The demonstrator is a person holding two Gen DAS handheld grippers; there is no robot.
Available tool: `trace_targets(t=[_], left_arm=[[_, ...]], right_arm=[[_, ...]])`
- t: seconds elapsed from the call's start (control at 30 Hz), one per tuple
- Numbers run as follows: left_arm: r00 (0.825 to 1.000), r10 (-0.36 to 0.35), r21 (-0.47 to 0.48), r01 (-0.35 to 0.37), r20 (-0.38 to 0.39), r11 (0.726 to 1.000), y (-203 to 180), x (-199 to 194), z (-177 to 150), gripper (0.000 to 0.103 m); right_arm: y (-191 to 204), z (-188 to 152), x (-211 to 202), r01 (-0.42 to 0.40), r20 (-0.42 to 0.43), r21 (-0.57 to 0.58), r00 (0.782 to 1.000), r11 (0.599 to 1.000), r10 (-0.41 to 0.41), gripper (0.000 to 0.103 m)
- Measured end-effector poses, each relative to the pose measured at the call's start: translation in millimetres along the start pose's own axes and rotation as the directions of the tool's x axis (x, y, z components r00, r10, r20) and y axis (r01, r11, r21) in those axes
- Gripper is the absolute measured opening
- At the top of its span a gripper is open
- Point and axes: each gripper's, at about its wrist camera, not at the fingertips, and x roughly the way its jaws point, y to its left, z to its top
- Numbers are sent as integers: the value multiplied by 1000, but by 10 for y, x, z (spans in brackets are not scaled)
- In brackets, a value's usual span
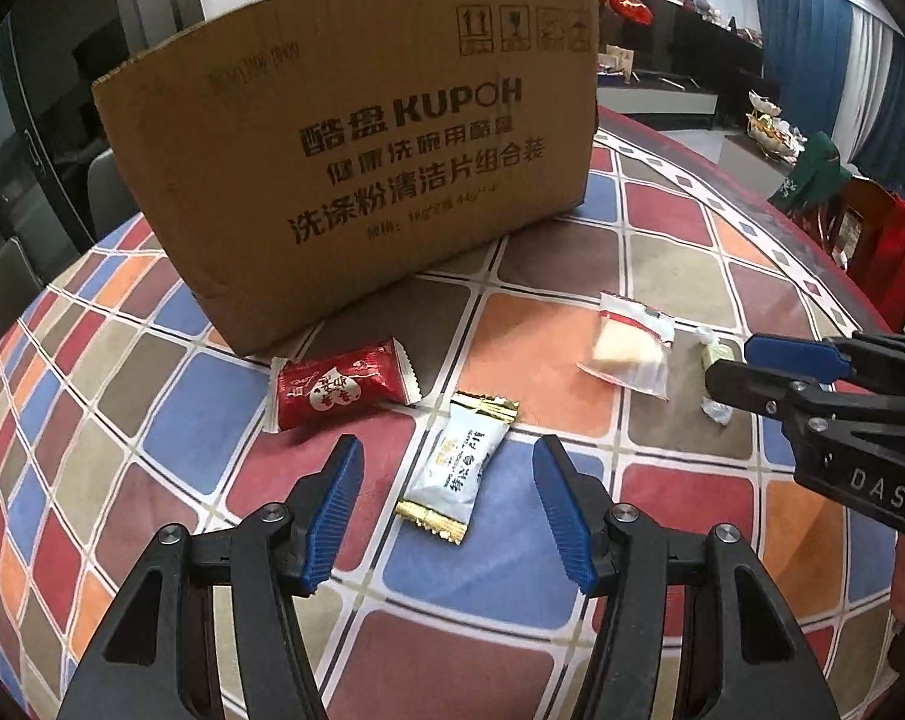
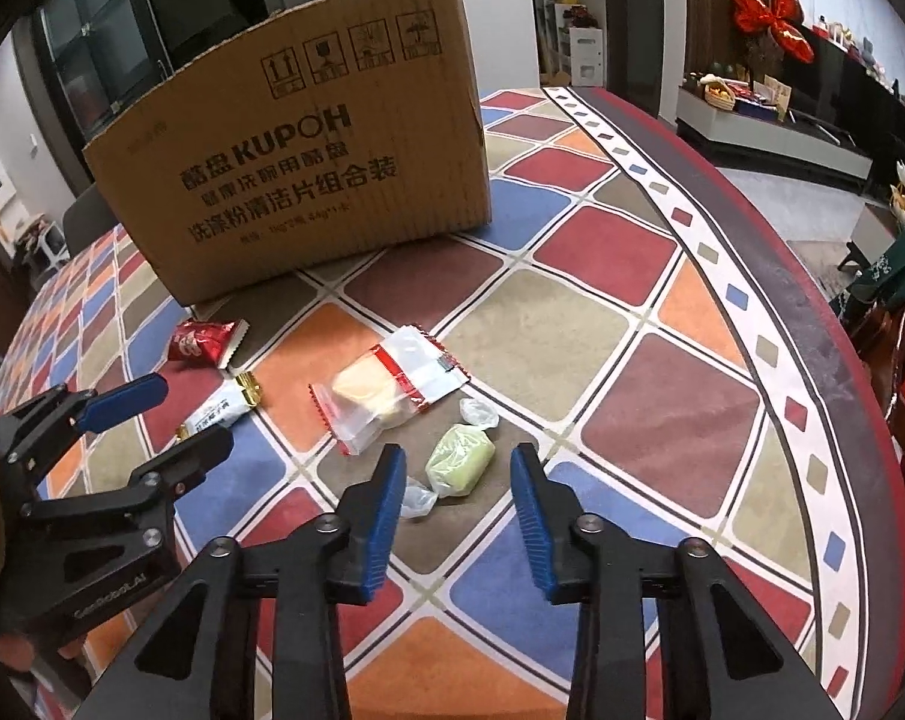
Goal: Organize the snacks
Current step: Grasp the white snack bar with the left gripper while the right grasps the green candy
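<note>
Cardboard box (image 1: 356,180), one, with four snacks before it.
Left gripper (image 1: 446,480) spread around white candy (image 1: 455,471); right gripper (image 2: 458,486) spread around green candy (image 2: 458,459); red packet (image 1: 338,387) at 11 o'clock, clear cake pouch (image 2: 392,387) at 12.

Home dining room: patterned tablecloth (image 2: 602,252), sideboard (image 2: 782,138), chairs (image 1: 866,222).

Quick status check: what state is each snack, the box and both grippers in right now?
Brown cardboard box: upright on table.
Red heart-print packet: sealed, lying beside the box.
White gold-ended packet: sealed, between open left gripper fingers.
Clear cake packet: sealed, flat.
Green twist-wrapped candy: wrapped, ahead of open right gripper.
</note>
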Motion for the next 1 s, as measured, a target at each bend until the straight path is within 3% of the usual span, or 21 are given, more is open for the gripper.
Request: trace_targets(t=[0.2, 0.33, 0.7, 1.0], left_arm=[[998, -53, -62, 51, -31, 997, 46, 96, 3, 41], [997, -68, -66, 66, -28, 996, 38, 91, 4, 23], [996, -85, -97, 86, 10, 992, -60, -217, 11, 20], [993, -63, -114, 75, 103, 991, -98, -688, 80, 20]], right_arm=[[-3, 14, 73, 1, -15, 2, 1000, 1000, -1, 28], [-8, 10, 81, -9, -15, 1, 1000, 1000, 9, 26], [62, -25, -87, -48, 14, -27, 999, 999, 48, 25], [166, 19, -394, -100, 77, -68, 992, 993, 105, 25]])
